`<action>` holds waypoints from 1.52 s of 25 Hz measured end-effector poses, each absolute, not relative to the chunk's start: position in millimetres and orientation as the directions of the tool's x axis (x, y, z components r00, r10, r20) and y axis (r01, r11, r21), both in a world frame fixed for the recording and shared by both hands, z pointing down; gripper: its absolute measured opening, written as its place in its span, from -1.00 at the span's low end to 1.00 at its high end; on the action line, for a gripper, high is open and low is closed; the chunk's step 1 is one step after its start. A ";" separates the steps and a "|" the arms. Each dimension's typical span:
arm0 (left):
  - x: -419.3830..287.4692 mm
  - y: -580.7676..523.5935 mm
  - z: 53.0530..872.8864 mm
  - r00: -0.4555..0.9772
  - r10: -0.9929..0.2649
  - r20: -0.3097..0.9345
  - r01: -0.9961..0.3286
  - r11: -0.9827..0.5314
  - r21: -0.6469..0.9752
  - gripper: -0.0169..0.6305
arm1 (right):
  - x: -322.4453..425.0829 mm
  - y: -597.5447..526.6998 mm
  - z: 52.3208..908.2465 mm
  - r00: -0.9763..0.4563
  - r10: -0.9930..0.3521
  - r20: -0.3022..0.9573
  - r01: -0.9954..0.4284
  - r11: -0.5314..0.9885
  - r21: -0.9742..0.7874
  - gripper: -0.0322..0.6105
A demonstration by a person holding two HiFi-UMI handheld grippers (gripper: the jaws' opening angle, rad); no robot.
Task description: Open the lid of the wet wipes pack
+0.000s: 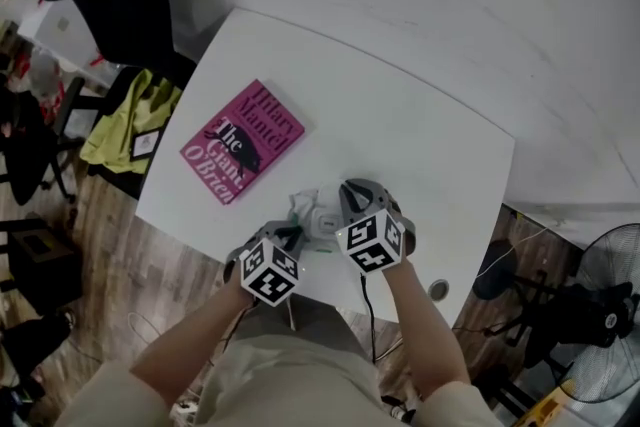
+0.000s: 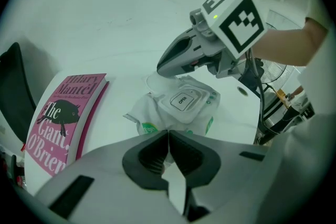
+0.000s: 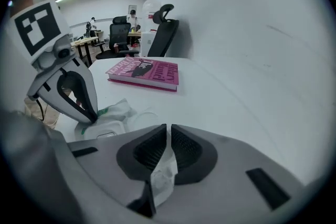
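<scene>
Right gripper (image 3: 167,136) fingers (image 3: 147,152) pinch thin white sheet (image 3: 163,178); left gripper (image 3: 89,116) tip on wipes pack (image 3: 116,111).

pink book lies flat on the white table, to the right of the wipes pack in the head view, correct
Not quite. The pink book does lie flat on the white table, but it is to the left of the wipes pack, not the right, and apart from it. The head view shows this.

The wet wipes pack (image 2: 144,113) is crinkly soft plastic (its lid (image 2: 185,101) rigid, smooth), the book (image 2: 65,118) glossy paper, the table (image 1: 400,125) matt.
</scene>
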State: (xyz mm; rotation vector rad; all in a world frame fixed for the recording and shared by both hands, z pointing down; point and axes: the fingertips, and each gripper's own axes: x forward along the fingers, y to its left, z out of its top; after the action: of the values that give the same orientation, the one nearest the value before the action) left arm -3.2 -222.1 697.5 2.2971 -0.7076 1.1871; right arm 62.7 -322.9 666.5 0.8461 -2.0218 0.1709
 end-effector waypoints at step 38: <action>-48.6 -283.2 407.5 0.588 -0.645 0.487 -0.718 -0.694 -0.051 -0.86 | 81.7 -289.4 360.3 -0.515 -0.793 0.326 -0.828 0.558 0.049 -0.83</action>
State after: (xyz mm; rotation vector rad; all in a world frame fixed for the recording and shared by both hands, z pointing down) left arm -48.6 -283.2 407.5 2.6626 -1.1511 0.7248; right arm 81.7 -289.4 360.3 1.3351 -2.4848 0.1616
